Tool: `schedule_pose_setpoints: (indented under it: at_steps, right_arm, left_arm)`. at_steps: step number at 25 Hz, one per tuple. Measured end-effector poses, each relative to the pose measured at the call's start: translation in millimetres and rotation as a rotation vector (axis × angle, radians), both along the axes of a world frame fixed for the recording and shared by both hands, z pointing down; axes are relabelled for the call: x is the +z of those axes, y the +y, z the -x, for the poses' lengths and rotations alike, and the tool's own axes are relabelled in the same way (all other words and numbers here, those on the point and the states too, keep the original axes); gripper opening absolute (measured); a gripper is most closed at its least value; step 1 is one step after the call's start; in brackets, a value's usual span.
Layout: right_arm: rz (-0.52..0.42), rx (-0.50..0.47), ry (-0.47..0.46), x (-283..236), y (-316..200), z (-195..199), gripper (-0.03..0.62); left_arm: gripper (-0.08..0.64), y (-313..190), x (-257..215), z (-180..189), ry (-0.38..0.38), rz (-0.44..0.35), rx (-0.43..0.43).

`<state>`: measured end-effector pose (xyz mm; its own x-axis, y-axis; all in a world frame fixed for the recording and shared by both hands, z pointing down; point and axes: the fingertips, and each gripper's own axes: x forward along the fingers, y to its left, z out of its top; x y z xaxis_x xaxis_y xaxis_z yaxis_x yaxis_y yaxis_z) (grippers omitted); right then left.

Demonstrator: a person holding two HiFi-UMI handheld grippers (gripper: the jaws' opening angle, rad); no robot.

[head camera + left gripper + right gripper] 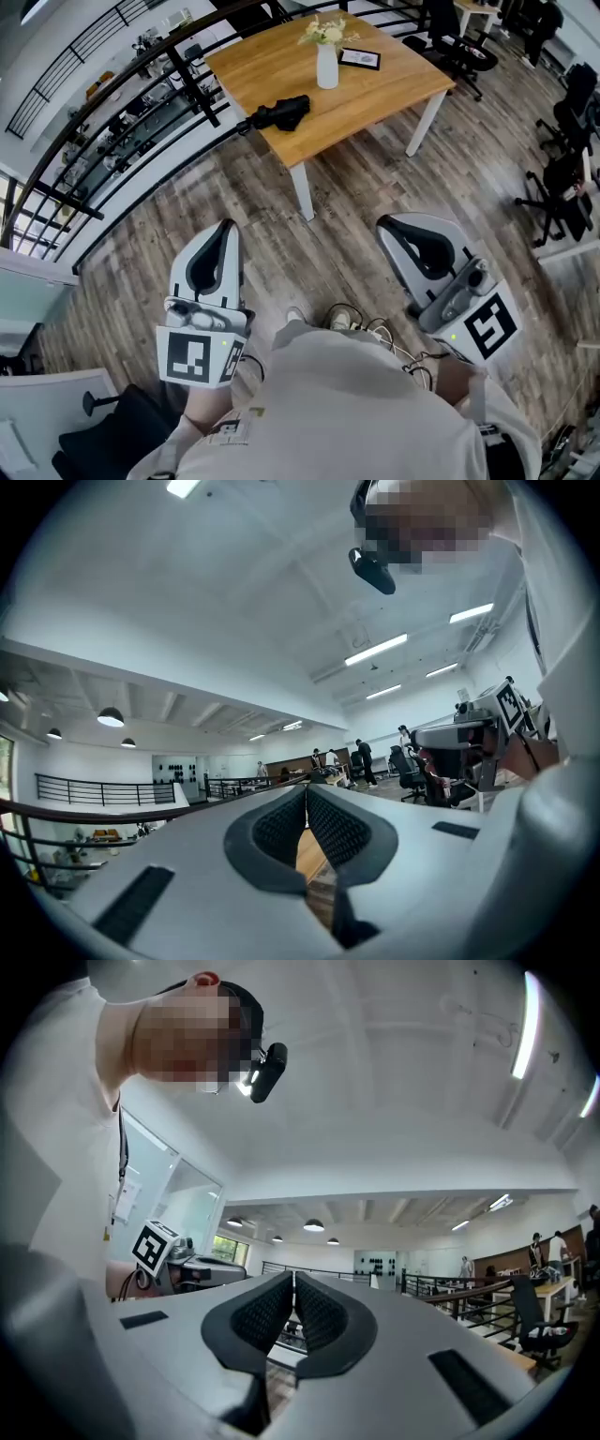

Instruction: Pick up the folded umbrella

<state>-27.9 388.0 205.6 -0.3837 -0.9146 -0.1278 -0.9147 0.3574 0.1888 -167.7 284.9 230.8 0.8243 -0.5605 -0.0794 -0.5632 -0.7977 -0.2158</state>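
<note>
The folded umbrella (279, 113), black, lies near the left front corner of the wooden table (375, 89) in the head view. Both grippers hang low over the floor, close to the person's body and well short of the table. My left gripper (225, 228) points toward the table with its jaws touching at the tips and nothing between them. My right gripper (385, 226) is also shut and holds nothing. Each gripper view looks out level along closed dark pads (330, 829) (317, 1314) into the room; the umbrella does not show in either.
A white vase with flowers (326, 58) and a small framed picture (360, 59) stand on the table behind the umbrella. A black railing (141, 70) runs along the left. Office chairs (562, 178) stand at the right. Wood floor lies between me and the table.
</note>
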Motion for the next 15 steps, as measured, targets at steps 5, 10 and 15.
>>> schedule_pose_setpoints:
  at_steps: [5,10,15]
  right_arm:
    - [-0.023,0.02,-0.087,-4,1,-10,0.34]
    - [-0.039,0.032,-0.084,-8,0,-21,0.362]
    - [-0.023,0.01,-0.078,-3,1,-22,0.362]
  left_arm:
    - [0.021,7,0,-4,0.008,-0.002,0.006]
    - [0.021,6,-2,-12,0.011,-0.009,0.008]
    - [0.021,11,-2,-18,0.001,-0.012,0.008]
